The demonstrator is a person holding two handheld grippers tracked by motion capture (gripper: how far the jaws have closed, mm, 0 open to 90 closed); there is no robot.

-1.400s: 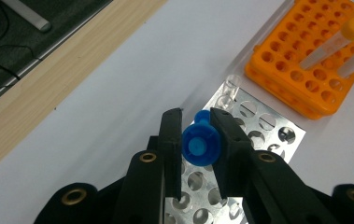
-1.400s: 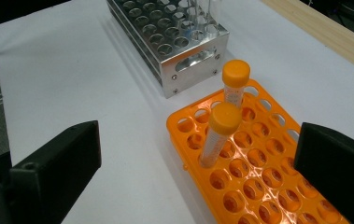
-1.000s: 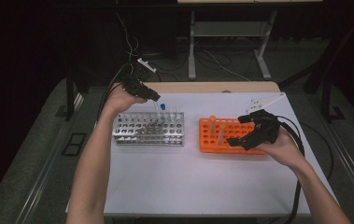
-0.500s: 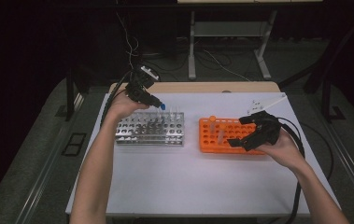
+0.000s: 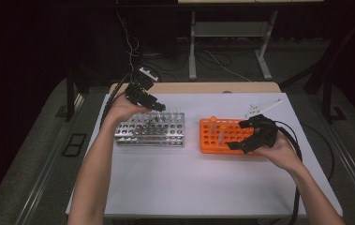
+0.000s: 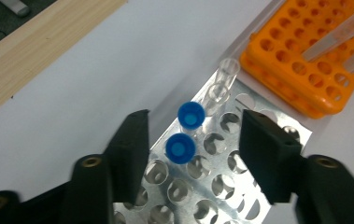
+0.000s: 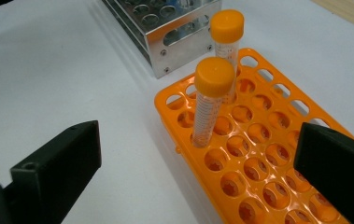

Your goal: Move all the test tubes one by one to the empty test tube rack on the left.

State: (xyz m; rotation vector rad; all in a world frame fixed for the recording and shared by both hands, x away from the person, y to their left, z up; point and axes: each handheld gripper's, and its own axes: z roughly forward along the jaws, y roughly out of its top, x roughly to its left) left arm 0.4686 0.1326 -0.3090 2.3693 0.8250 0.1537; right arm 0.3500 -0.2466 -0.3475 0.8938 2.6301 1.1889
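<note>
1. Your left gripper (image 5: 160,107) hangs over the far edge of the metal rack (image 5: 150,130). Jaws wide apart, nothing between them.
2. In the left gripper view your left gripper (image 6: 193,135) frames 2 blue-capped tubes (image 6: 180,148), both seated in the rack (image 6: 221,196) near its far edge, side by side. Neither jaw touches them.
3. Just beyond those 2, 1 clear uncapped tube (image 6: 222,79) stands in the same rack, tilted a bit.
4. Your right gripper (image 5: 235,146) sits low at the near right of the orange rack (image 5: 217,138). Jaws spread wide, holding nothing.
5. In the right gripper view, 2 orange-capped tubes (image 7: 210,100) stand in the orange rack (image 7: 258,172) at the end nearest the metal rack (image 7: 165,28), 1 behind the other, well apart from both jaws.
6. Both racks rest on the white tabletop (image 5: 180,183), metal to the left, orange to the right, w/ a small gap between.
</note>
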